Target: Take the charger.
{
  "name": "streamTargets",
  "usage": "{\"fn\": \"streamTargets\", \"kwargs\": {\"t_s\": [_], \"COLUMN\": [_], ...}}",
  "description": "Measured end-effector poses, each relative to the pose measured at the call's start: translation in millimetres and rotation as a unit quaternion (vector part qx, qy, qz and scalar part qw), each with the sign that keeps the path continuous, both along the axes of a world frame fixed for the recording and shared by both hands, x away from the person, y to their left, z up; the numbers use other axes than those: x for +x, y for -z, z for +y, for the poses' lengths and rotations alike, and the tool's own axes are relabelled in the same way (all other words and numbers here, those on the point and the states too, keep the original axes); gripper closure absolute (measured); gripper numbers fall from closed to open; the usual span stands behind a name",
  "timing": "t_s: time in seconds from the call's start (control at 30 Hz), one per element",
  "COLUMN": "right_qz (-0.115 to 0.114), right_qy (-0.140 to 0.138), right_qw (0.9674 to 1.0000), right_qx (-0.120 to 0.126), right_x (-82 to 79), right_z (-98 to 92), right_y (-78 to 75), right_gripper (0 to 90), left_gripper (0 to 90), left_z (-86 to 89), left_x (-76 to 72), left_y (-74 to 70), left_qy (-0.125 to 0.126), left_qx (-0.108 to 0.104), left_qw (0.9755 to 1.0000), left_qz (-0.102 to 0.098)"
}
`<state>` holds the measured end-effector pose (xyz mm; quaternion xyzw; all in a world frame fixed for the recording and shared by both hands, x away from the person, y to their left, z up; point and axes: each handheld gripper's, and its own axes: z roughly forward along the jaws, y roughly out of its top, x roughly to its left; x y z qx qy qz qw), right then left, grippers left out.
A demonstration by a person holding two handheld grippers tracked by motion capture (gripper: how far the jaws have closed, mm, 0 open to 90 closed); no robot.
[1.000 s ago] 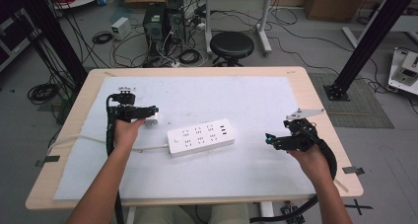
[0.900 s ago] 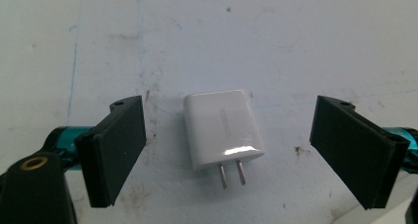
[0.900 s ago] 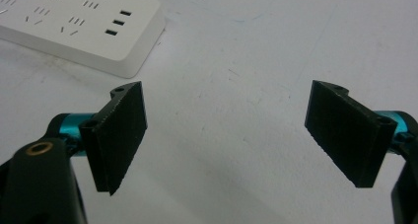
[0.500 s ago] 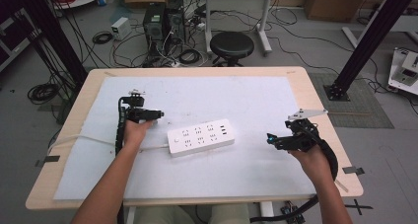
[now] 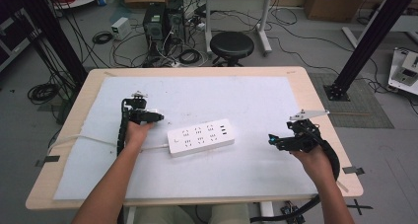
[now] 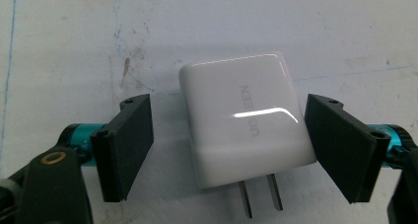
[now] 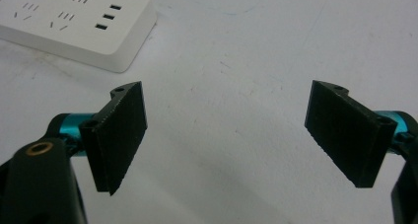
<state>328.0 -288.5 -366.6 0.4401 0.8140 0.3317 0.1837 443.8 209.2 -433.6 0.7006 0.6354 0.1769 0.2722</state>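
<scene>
Charger between the left gripper's parted jaws, untouched.

The white USB charger (image 6: pixel 246 120) lies flat on the white mat (image 5: pixel 256 98), left of the power strip (image 5: pixel 200 136), prongs toward the left gripper (image 6: pixel 229 145); both pads stand clear. The right gripper (image 7: pixel 226 135), spread wide and empty, hovers right of the strip.

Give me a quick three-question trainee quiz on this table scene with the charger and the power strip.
1. True or false: the left gripper is already clamped on the white charger.
2. Which way do the charger's prongs point in the left gripper view: toward the camera or away?
3. The power strip lies: A) left of both grippers, B) between them, C) under the right gripper.

Key: 1 false, its jaws stand open on either side; 2 toward the camera; 3 B.
</scene>
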Motion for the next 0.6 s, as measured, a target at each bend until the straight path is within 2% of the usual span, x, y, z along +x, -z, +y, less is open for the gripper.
{"fn": "streamTargets", "kwargs": {"t_s": [0.27, 0.33, 0.37, 0.4, 0.6], "right_qz": [0.003, 0.0, 0.002, 0.0, 0.0], "right_qy": [0.001, -0.002, -0.001, -0.002, -0.001], "right_qw": [1.0, 1.0, 1.0, 1.0, 1.0], "right_qx": [-0.004, -0.006, -0.006, -0.006, -0.004], "right_x": [1.4, 1.9, 1.7, 1.8, 1.2], "right_z": [0.5, 1.0, 1.4, 1.4, 1.0], "right_y": [0.3, 0.0, -0.3, -0.4, -0.2], "right_gripper": [16.5, 16.5, 16.5, 16.5, 16.5], "left_gripper": [23.2, 28.1, 31.8, 35.0, 41.8], "left_z": [-1.2, -1.6, -2.0, -3.4, 1.0], "left_x": [-2.0, -2.7, -4.2, -4.9, -8.6], "left_y": [1.2, 0.7, 0.1, 0.4, 1.9], "left_qy": [-0.005, 0.0, 0.014, 0.012, 0.009], "left_qx": [0.005, 0.005, 0.003, 0.002, -0.009], "left_qw": [0.9999, 0.9999, 0.9998, 0.9997, 0.9994], "left_qz": [-0.009, -0.012, -0.016, -0.02, -0.032]}}
